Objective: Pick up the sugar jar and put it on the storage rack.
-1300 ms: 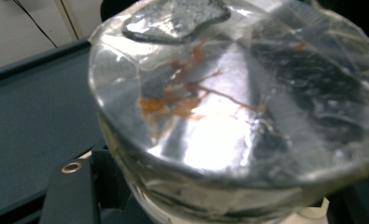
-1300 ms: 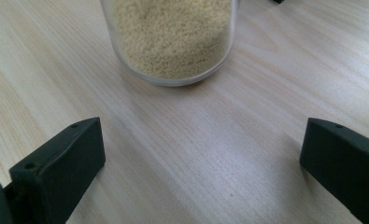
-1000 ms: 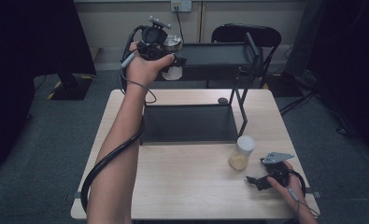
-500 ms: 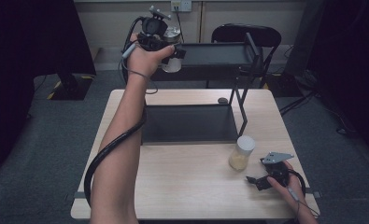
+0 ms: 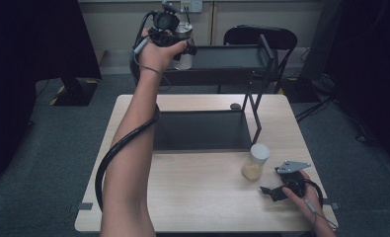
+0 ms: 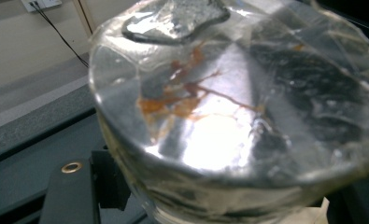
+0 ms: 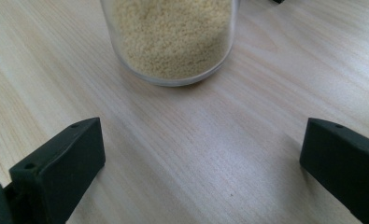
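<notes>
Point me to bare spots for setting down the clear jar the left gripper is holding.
The upper shelf right of the clear jar in the left gripper is bare. So are the lower tray and the table front-left. It is crowded at front right: the grain jar stands just ahead of the right gripper.

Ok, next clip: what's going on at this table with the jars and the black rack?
A person works with a gripper in each hand. The left gripper is shut on a clear, nearly empty jar, held up at the top tier of the black metal two-tier rack. Whether the jar's base touches that shelf can't be told. The right gripper lies low on the light wooden table with its jaws open, pointing at a clear jar of pale yellow grains with a white lid that stands apart from it.
</notes>
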Available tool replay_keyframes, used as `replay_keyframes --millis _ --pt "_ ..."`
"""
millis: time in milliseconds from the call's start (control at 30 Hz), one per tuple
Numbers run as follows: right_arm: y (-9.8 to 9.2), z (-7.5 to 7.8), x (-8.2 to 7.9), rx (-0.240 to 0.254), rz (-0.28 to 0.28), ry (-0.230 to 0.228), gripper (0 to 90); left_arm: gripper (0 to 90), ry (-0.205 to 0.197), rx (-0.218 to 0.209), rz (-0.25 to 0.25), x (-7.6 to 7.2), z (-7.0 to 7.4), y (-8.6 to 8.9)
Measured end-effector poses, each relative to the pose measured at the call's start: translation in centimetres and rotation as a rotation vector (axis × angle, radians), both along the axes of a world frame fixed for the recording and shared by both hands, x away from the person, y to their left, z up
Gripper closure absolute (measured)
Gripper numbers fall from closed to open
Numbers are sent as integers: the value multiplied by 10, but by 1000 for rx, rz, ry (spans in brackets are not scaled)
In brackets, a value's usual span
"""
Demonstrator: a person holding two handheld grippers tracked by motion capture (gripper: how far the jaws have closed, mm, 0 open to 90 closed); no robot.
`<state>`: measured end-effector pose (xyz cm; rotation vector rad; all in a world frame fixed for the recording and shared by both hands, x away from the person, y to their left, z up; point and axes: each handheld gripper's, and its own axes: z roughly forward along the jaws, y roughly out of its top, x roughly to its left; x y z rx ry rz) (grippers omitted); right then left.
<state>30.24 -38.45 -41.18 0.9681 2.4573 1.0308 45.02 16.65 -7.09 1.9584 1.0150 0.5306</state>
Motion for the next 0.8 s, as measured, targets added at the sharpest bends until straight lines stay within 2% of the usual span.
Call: replay_keyframes --millis 567,800 --pt "0 0 0 0 -1 1 0 309 4 4 32 28 -11 -3" --pt "0 0 0 0 0 2 0 310 4 5 39 33 -17 -5"
